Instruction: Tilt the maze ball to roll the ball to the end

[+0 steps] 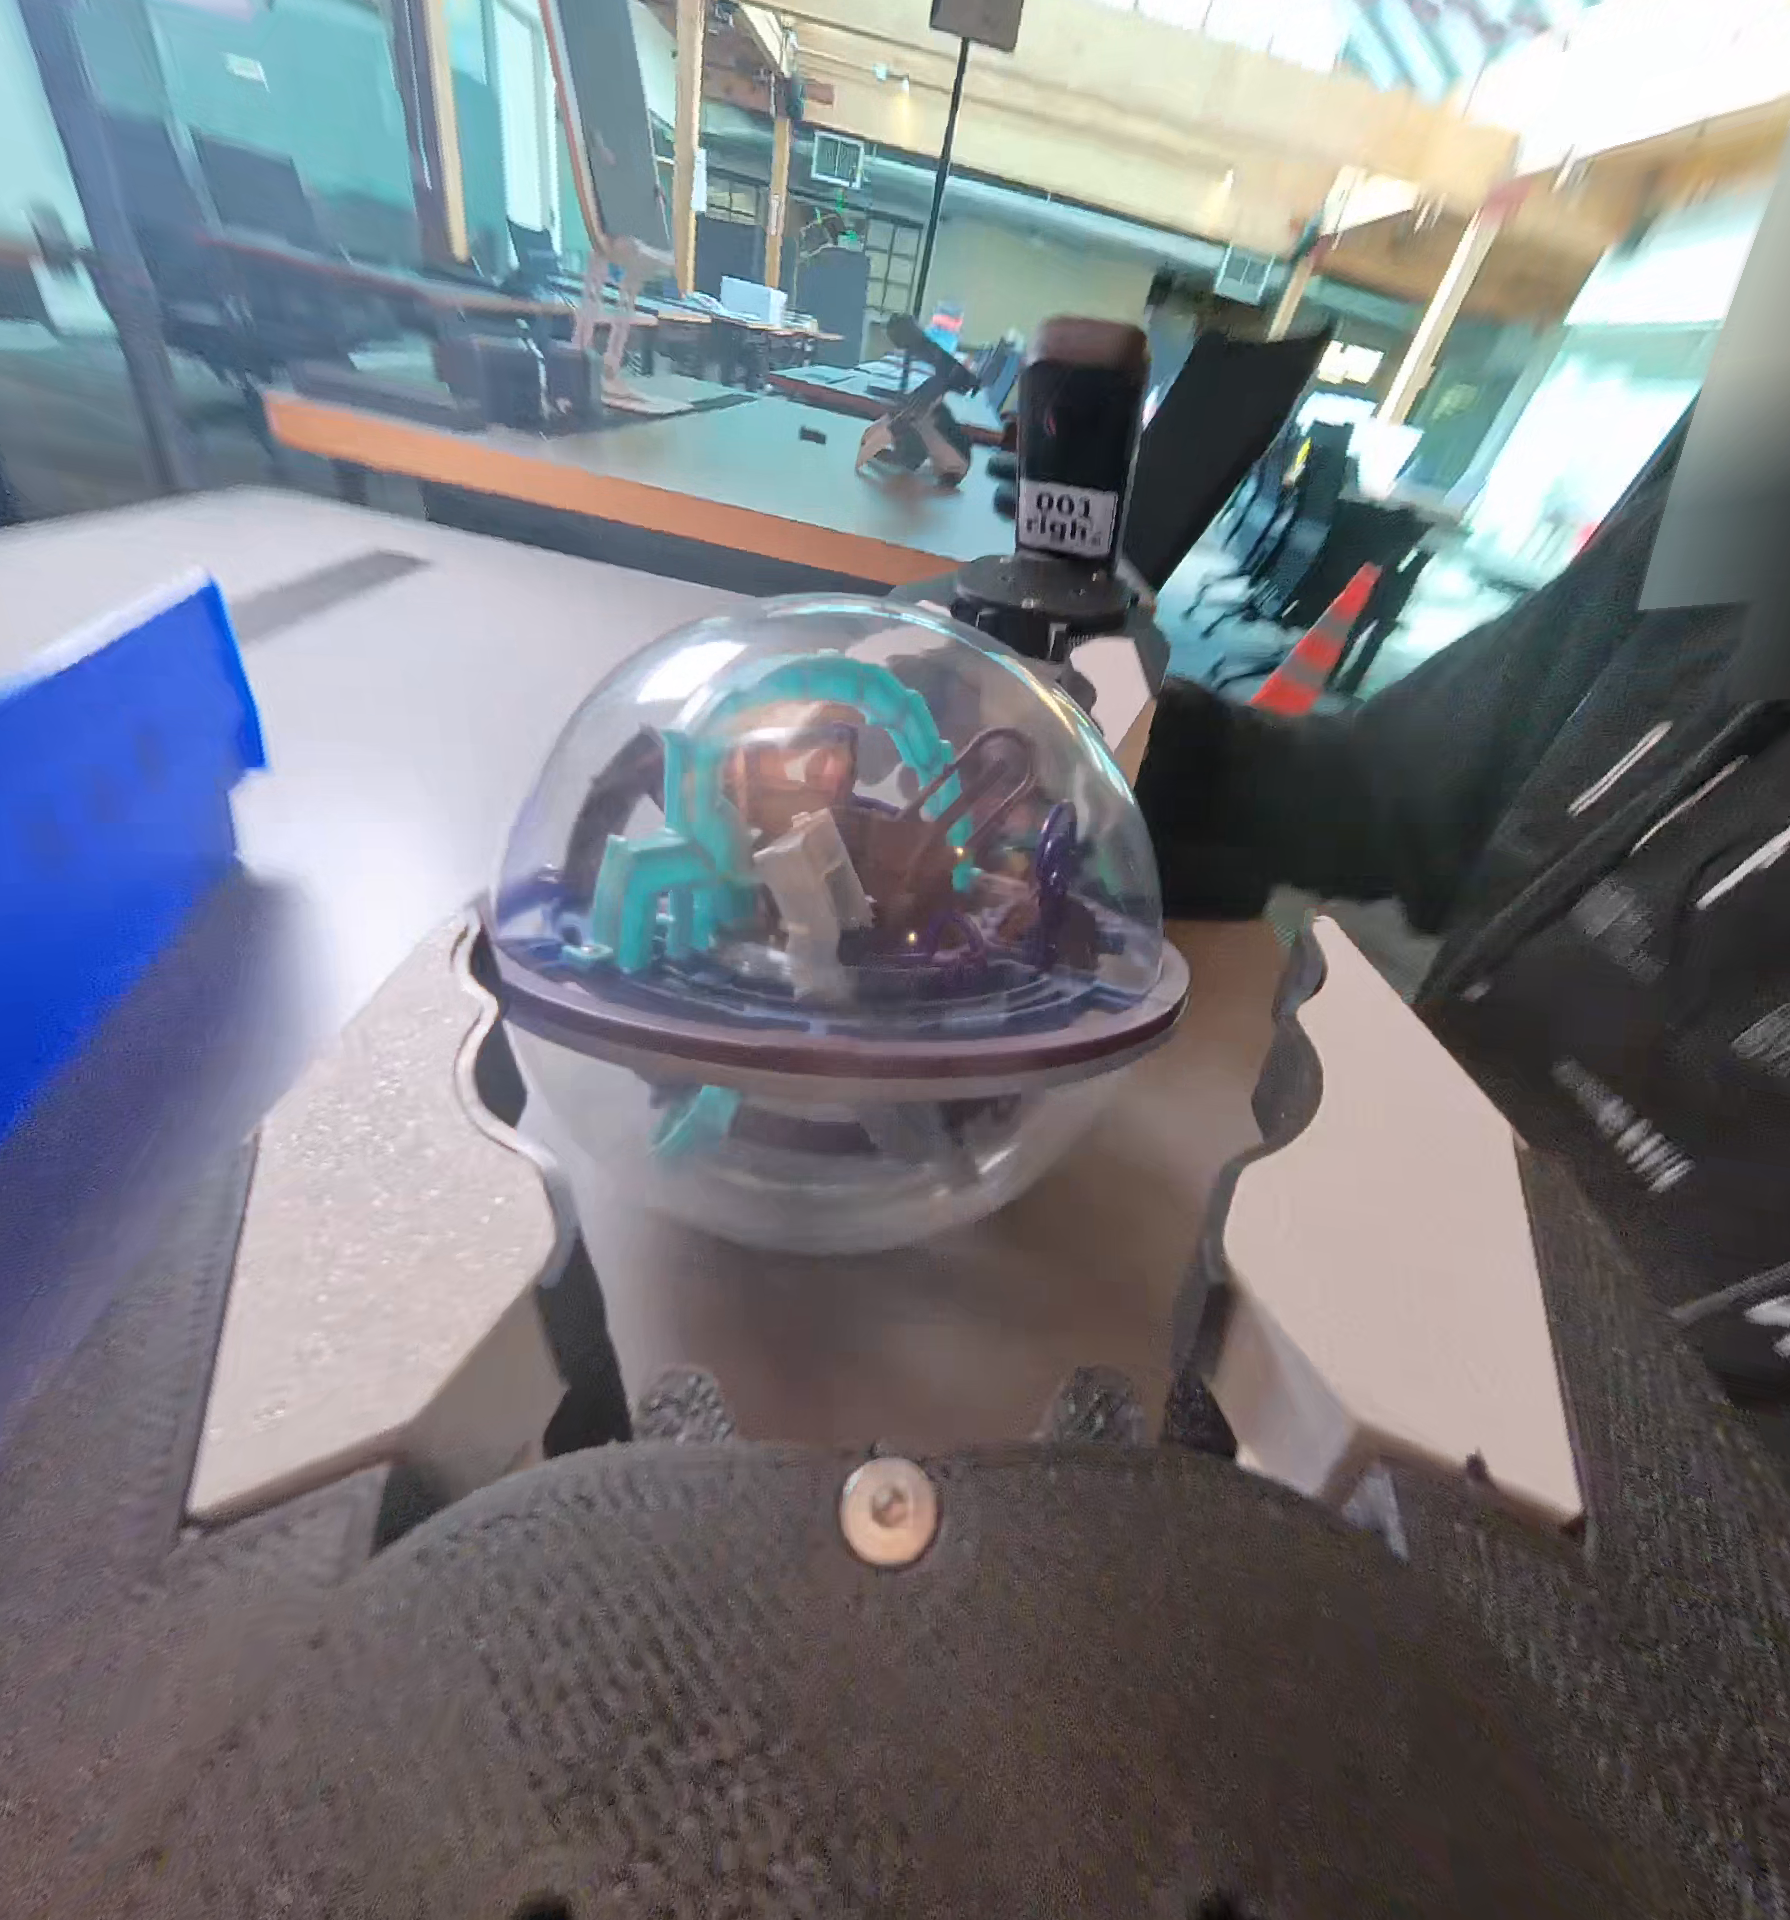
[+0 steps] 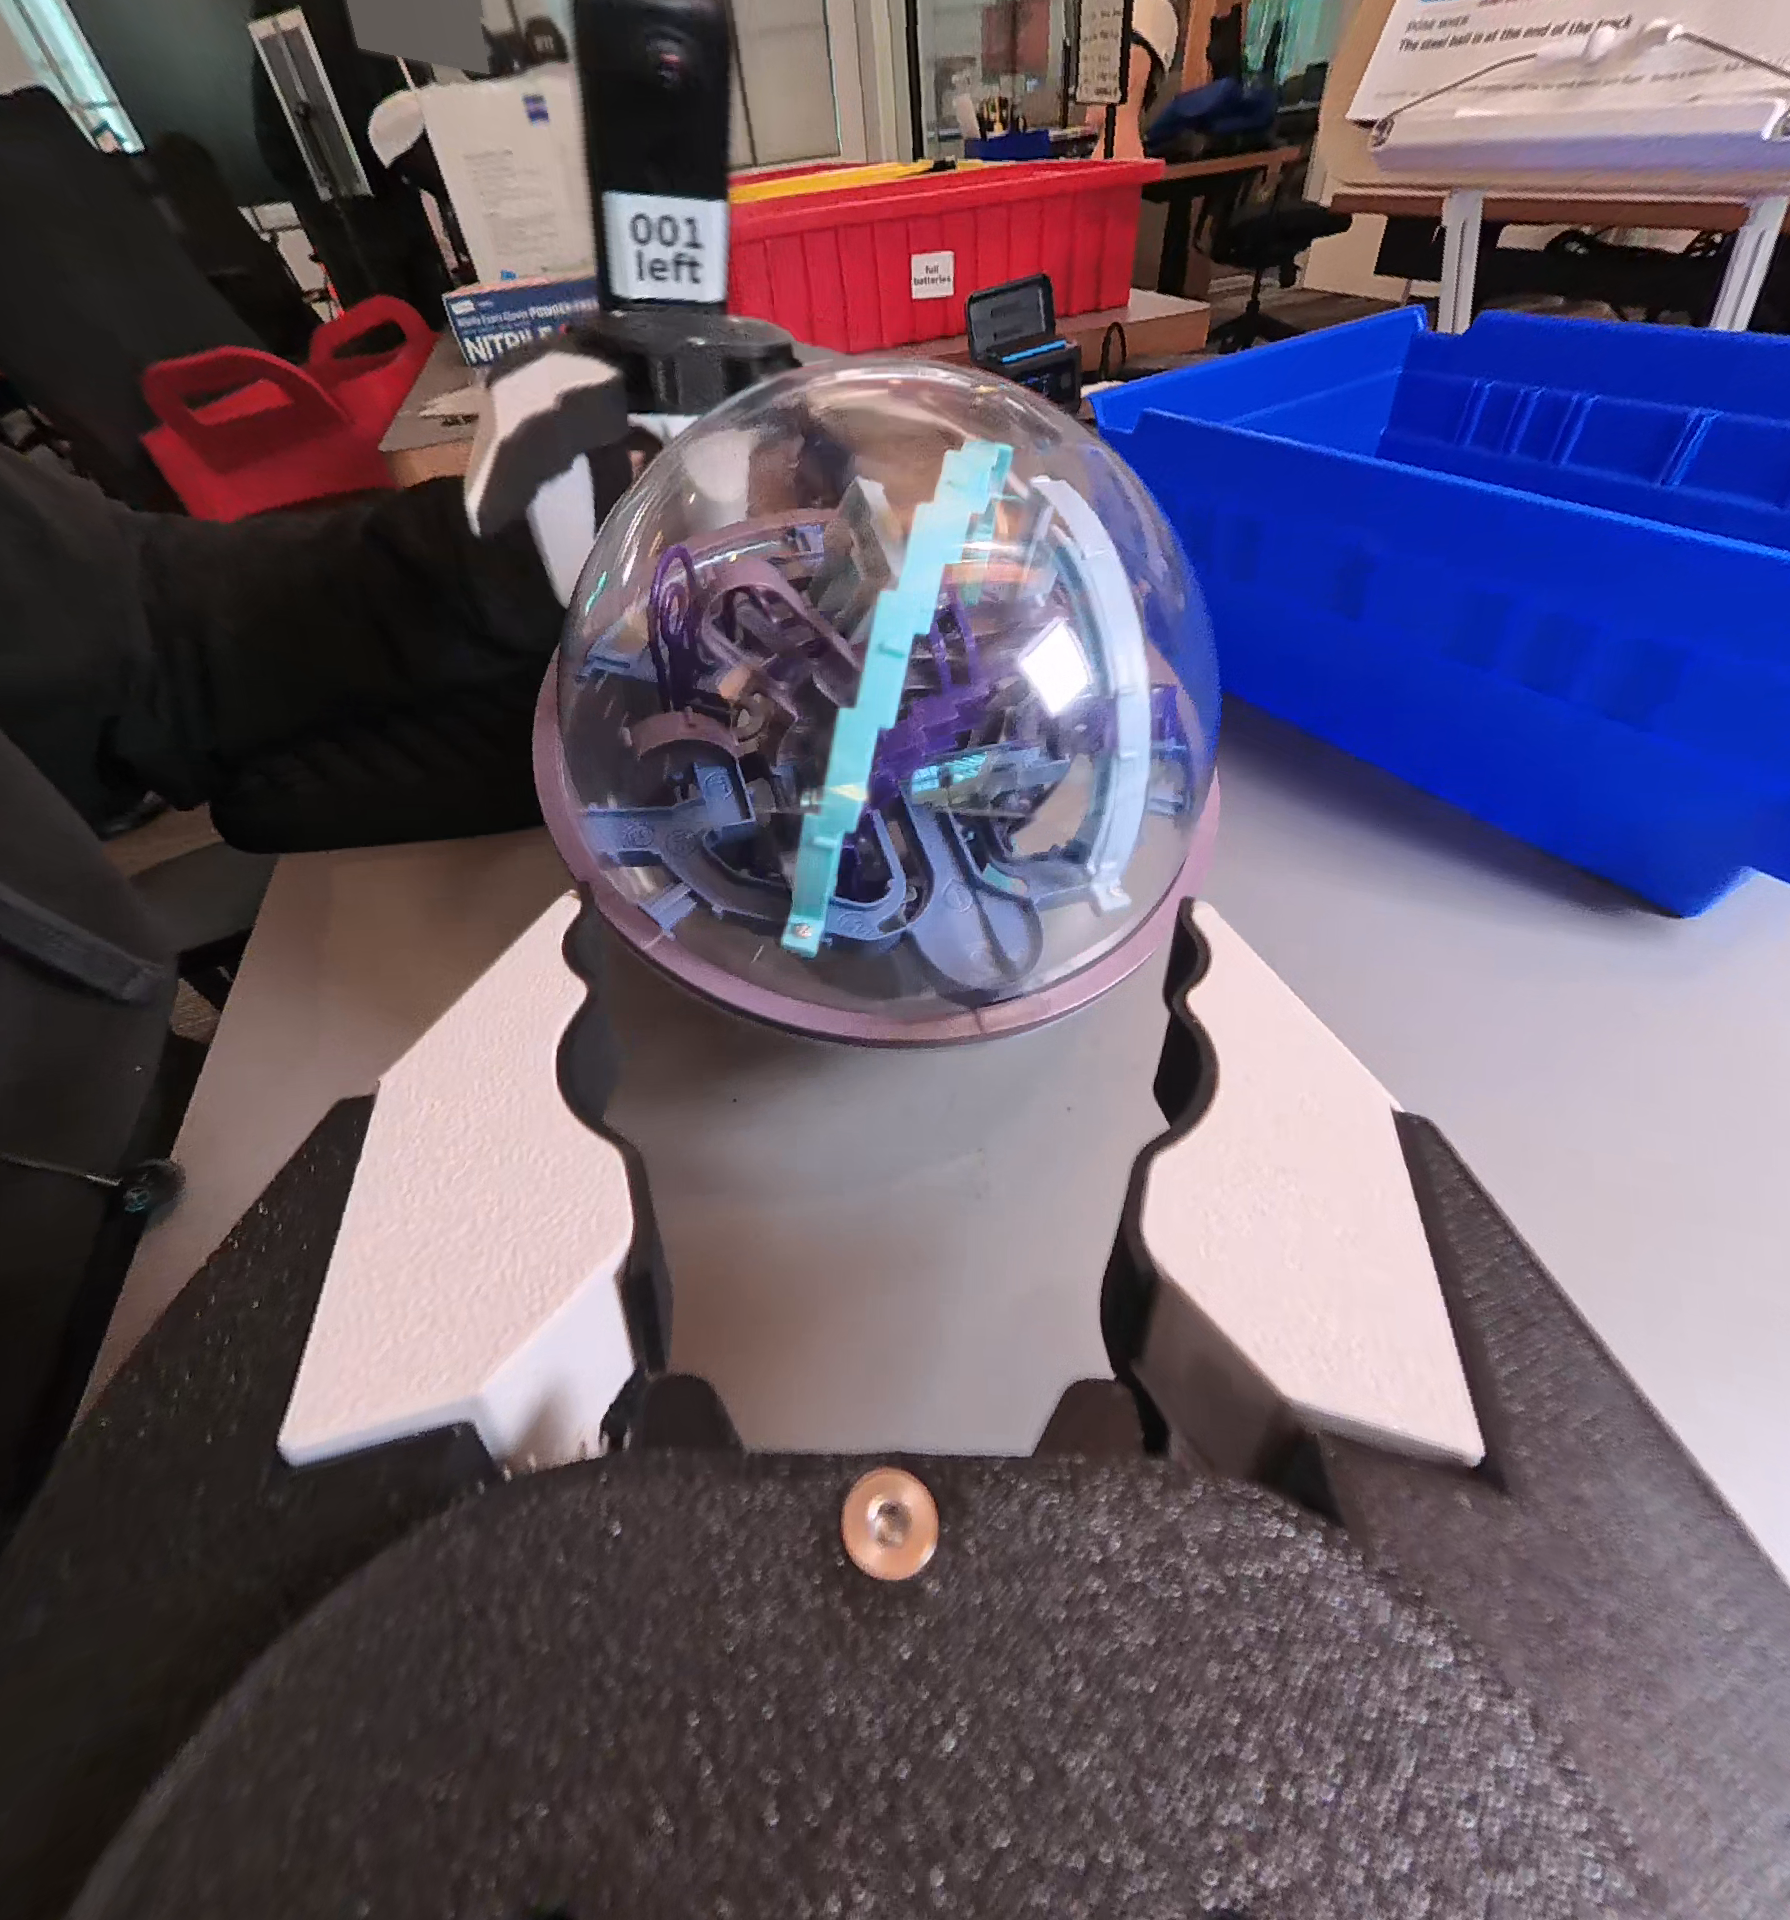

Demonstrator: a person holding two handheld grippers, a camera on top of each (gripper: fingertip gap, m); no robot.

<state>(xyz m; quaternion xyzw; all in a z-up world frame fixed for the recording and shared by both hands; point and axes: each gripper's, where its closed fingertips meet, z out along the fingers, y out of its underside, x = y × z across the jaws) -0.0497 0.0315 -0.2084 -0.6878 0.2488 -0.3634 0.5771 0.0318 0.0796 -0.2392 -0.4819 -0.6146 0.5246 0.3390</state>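
Observation:
The maze ball is a clear sphere with a purple rim and teal, purple and brown tracks inside. It sits low over the grey table. My left gripper is open around it: the left fingertip meets the rim, while a strip of table shows beside the right fingertip. In the right wrist view the maze ball tilts towards the camera. My right gripper is shut on its rim, with both fingertips against it. I cannot make out the small ball inside.
A blue bin stands right of the ball and shows at the left in the left wrist view. A red bin stands behind. A person's black sleeve lies left of the ball. The table edge is nearby.

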